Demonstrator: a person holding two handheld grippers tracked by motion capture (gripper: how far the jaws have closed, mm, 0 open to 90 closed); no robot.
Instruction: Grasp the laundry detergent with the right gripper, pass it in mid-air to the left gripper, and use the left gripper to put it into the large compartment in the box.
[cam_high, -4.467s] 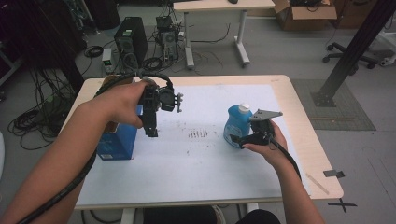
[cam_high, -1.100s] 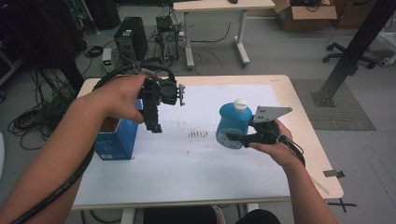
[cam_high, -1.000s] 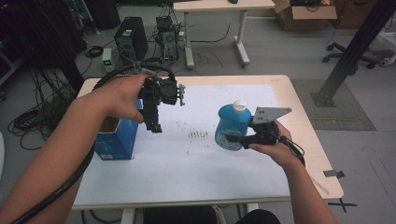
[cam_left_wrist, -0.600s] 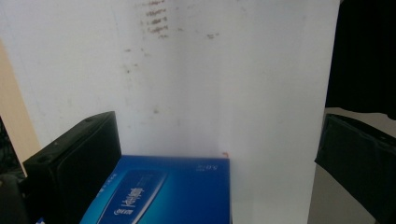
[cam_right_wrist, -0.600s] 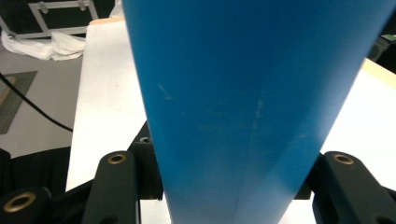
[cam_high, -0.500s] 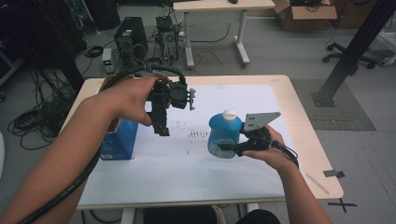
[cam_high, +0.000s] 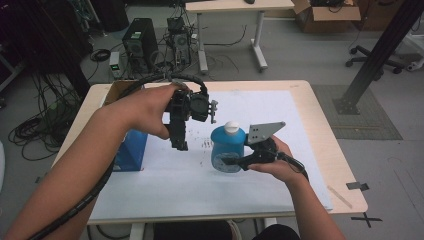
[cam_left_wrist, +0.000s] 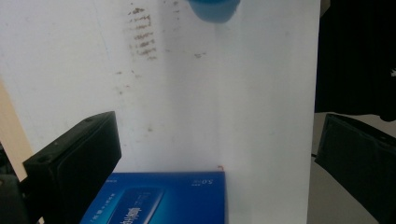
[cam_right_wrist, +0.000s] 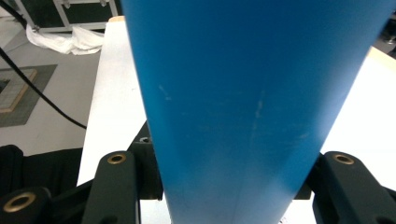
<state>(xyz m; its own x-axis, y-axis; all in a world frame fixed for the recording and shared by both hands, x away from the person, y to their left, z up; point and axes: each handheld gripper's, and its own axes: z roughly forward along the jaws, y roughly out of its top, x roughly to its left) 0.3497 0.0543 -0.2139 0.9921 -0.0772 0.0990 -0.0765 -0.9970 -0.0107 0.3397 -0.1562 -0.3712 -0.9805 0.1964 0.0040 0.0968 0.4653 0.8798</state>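
Note:
A blue bottle (cam_high: 227, 150) with a white cap (cam_high: 231, 127) stands upright near the middle of the white sheet (cam_high: 285, 110). My right gripper (cam_high: 235, 161) is shut on its lower body from the right; in the right gripper view the blue wall (cam_right_wrist: 233, 102) sits between both black jaws. My left gripper (cam_high: 181, 145) hangs above the sheet left of the bottle, pointing down, apart from it. Its jaws stand wide open with nothing between them (cam_left_wrist: 215, 158). Below it lies a blue box (cam_left_wrist: 159, 198), and the bottle's base (cam_left_wrist: 212, 9) is at the top edge.
The blue box (cam_high: 131, 150) stands at the sheet's left edge under my left forearm. A brown cardboard box (cam_high: 116, 90) sits behind it. Black tape marks (cam_high: 358, 186) lie near the table's right edge. Dark smudges (cam_high: 202, 142) mark the sheet's middle.
My right gripper has carried the bottle left toward the sheet's middle and a little nearer. My left gripper has shifted right, so the two now sit closer together.

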